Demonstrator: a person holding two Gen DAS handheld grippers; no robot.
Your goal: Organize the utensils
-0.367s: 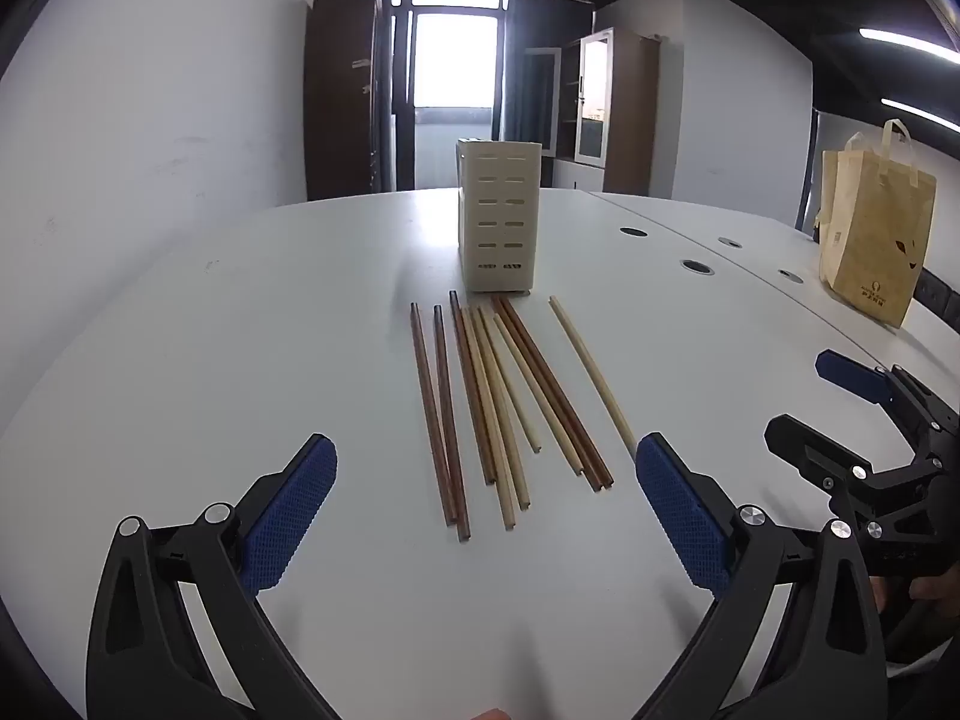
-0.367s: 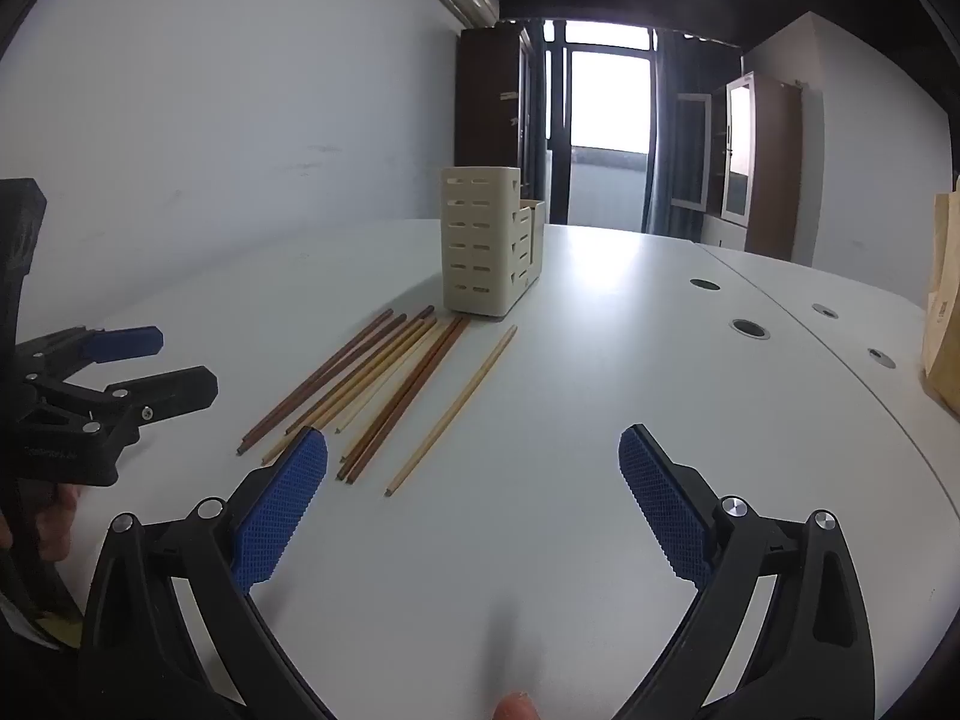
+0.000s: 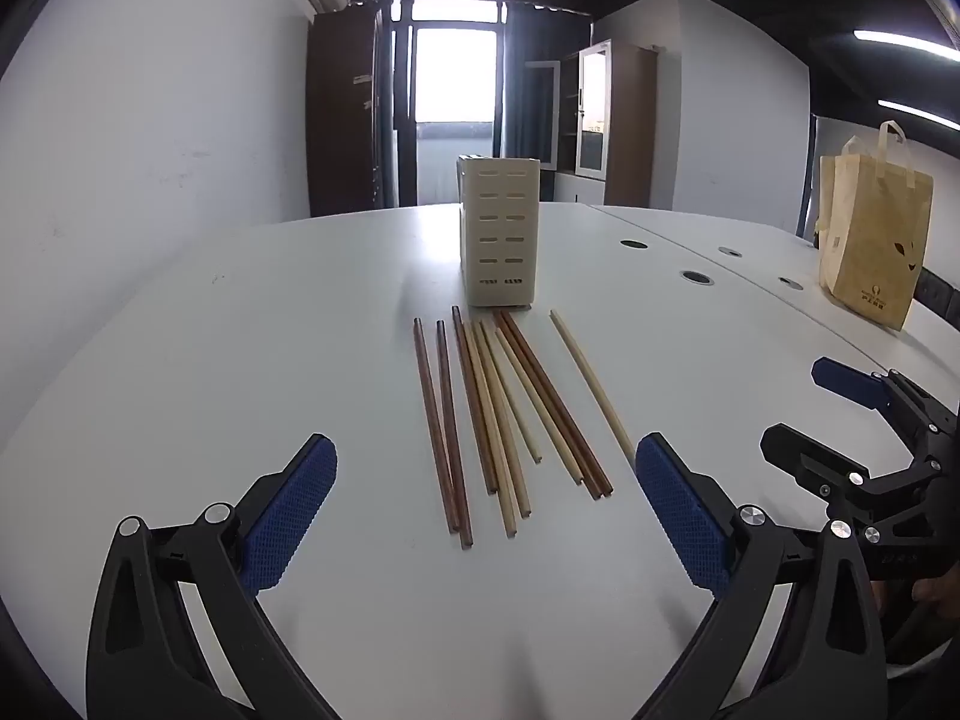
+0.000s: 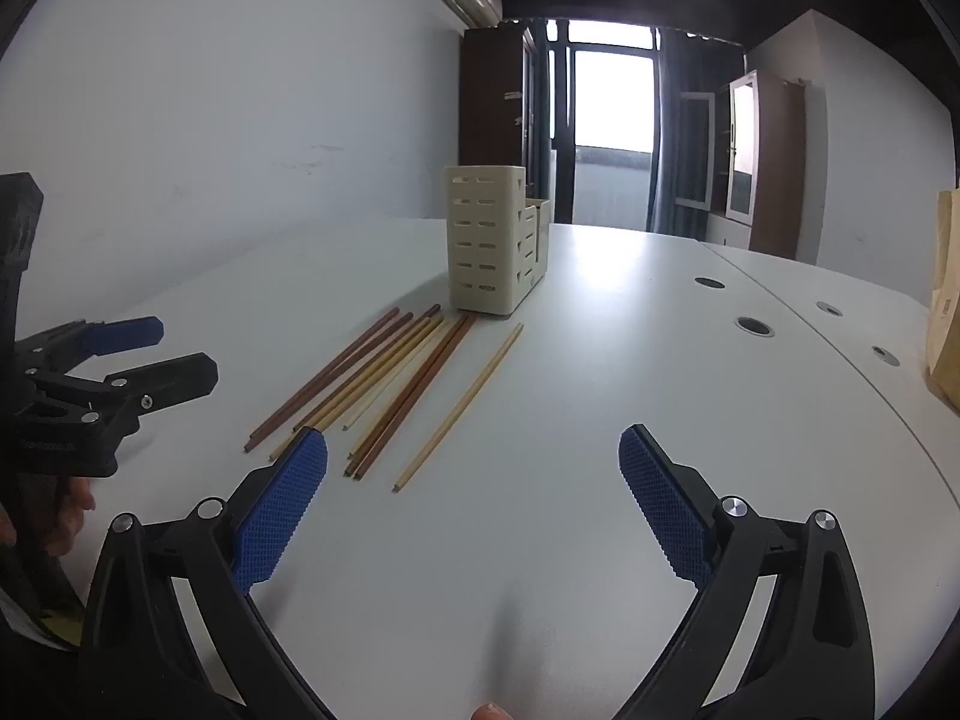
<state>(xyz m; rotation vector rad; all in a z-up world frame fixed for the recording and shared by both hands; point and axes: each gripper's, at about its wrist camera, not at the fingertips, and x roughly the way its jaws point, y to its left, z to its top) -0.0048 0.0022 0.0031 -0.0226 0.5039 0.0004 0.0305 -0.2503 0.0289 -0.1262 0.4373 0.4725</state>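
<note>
Both pairs of fingers stand wide apart with nothing between them: the left gripper [image 3: 485, 507] hovers low over the table [image 3: 240, 372], its blue pads framing the near ends of the chopsticks [image 3: 504, 414], and the right gripper [image 4: 473, 489] hangs just beside it on the right, tipped a little downward over bare tabletop.

Those chopsticks lie flat in a loose row, roughly parallel, some dark brown and some pale, their far ends near the foot of the holder [image 3: 499, 231]. One pale chopstick [image 3: 591, 381] lies a little apart on the right side of the row. The cream holder stands upright with slotted walls just beyond the sticks; the right wrist view shows a lower compartment joined to its far side.

Round cable holes [image 3: 696, 278] dot the white table farther right, and a brown paper bag [image 3: 873, 240] stands well apart near that edge. Behind are a white wall, dark cabinets and a bright glass door [image 3: 455, 114].
</note>
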